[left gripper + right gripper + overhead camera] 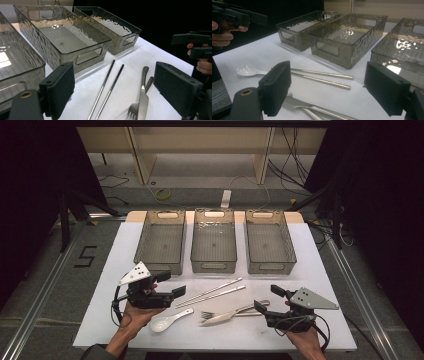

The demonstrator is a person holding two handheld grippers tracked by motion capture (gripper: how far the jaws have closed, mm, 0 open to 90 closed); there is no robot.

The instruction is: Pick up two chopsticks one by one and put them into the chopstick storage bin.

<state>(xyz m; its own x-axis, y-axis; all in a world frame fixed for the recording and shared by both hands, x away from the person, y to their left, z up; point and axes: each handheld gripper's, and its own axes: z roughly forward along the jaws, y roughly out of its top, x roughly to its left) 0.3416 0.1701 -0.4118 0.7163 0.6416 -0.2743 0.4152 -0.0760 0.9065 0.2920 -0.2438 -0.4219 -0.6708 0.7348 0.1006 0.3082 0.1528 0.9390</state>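
High view: three empty smoked-plastic bins stand in a row at the far side of the white table (100,315); loose cutlery lies in front of them, between the two grippers.
Left gripper (170,285): jaws spread wide, nothing between them, hovering just left of the chopsticks and above the spoon.
Right gripper (270,299): jaws apart and empty, pointing at the handle ends of the knife and fork.
Chopsticks (212,292): two metal sticks side by side, angled toward the middle bin (214,242), near its front wall but apart from it.
Spoon (167,321): white, at the near edge of the table, bowl toward the person.
Knife (227,315): lies across the fork (212,314), blade over the tines, touching.
Second metal handle (150,82): sits beside the knife handle; cannot tell what utensil it is.
Left bin (161,245), right bin (269,245): both bare inside.
Risk, overlap: closing on the knife would likely drag or lift the fork with it, since they rest on each other.
Risk, flat metal: thin, smooth pieces on a smooth top may skid away from the pads or pivot out once raised.
Risk, pair: gripping one chopstick could roll the other off toward the bins.
Risk, crowding: both grippers aim at the same small patch, so they could collide.
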